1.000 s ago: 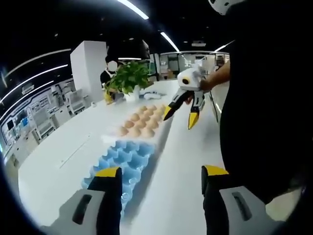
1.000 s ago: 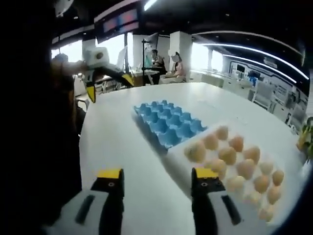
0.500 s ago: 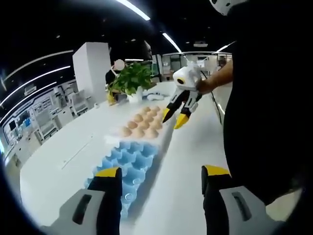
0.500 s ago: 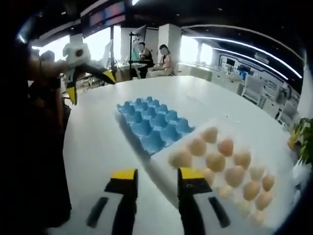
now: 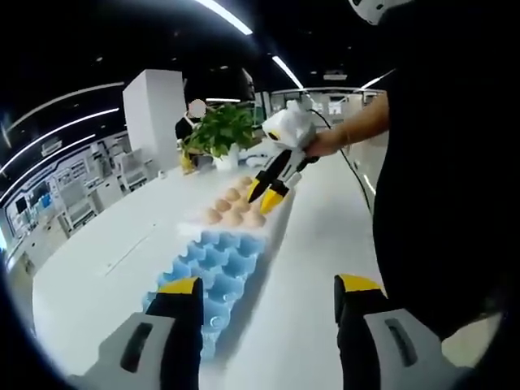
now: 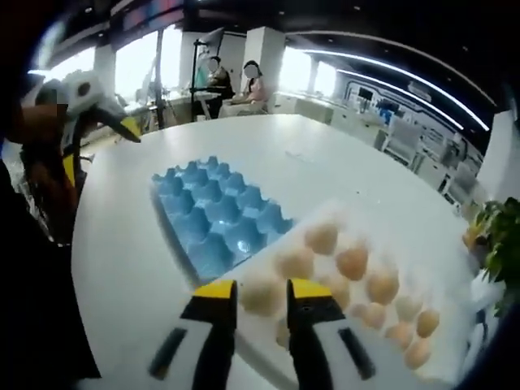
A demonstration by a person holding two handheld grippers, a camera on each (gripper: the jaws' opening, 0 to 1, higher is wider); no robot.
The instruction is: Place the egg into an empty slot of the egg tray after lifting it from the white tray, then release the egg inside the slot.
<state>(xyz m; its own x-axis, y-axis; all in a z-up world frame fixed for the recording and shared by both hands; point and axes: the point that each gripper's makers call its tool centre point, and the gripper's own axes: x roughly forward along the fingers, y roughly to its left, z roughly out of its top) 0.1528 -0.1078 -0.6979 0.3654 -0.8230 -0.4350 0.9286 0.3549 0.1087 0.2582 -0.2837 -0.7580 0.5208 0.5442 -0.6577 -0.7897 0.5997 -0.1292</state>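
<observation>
Right gripper (image 6: pixel 251 290): jaws narrowly parted on either side of the nearest egg (image 6: pixel 262 293) in the white tray (image 6: pixel 455 357), contact not discernible. Left gripper (image 5: pixel 268 286): jaws wide apart, nothing held. Blue egg tray (image 6: pixel 213 225) lies at 11 o'clock of that egg, all slots vacant.

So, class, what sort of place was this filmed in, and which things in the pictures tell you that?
Probably a large open-plan office or showroom, not a kitchen. A long white table carries the blue egg tray and the eggs, ceiling strip lights run overhead, and a potted plant stands at the table's far end.
</observation>
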